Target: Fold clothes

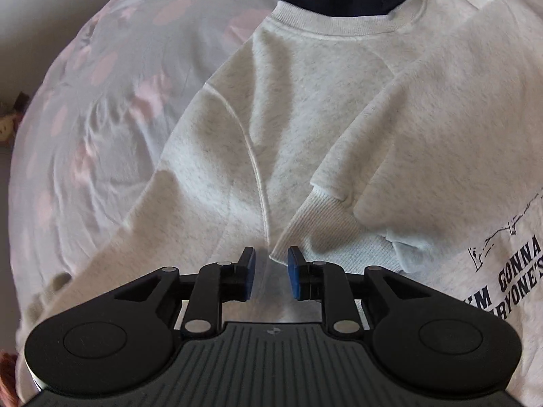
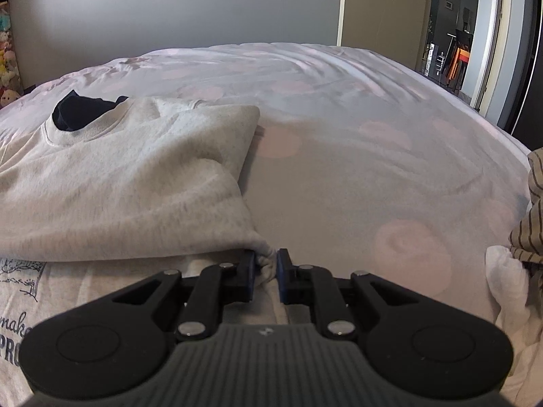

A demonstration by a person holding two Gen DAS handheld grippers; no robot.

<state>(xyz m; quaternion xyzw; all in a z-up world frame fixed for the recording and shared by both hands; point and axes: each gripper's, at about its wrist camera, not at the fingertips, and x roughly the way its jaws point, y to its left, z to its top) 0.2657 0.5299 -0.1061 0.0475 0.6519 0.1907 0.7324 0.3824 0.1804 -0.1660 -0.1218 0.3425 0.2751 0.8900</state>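
Note:
A light grey sweatshirt (image 1: pixel 305 118) lies on the bed, one sleeve folded across its chest and dark printed lettering (image 1: pixel 509 271) at the right. The sleeve's ribbed cuff (image 1: pixel 315 224) ends just ahead of my left gripper (image 1: pixel 271 271). Its blue pads stand apart above the fabric, pressing on nothing. In the right wrist view the sweatshirt (image 2: pixel 118 186) has a side folded over. My right gripper (image 2: pixel 265 271) is shut on a bunched corner of that fold. A dark garment (image 2: pixel 78 112) shows inside the collar.
The bedcover (image 2: pixel 339 169) is pale with pink spots and spreads wide to the right of the sweatshirt. A striped garment (image 2: pixel 532 220) and a white cloth (image 2: pixel 505 278) lie at the right edge. Plush toys (image 2: pixel 6 68) stand far left, a doorway (image 2: pixel 458 34) far right.

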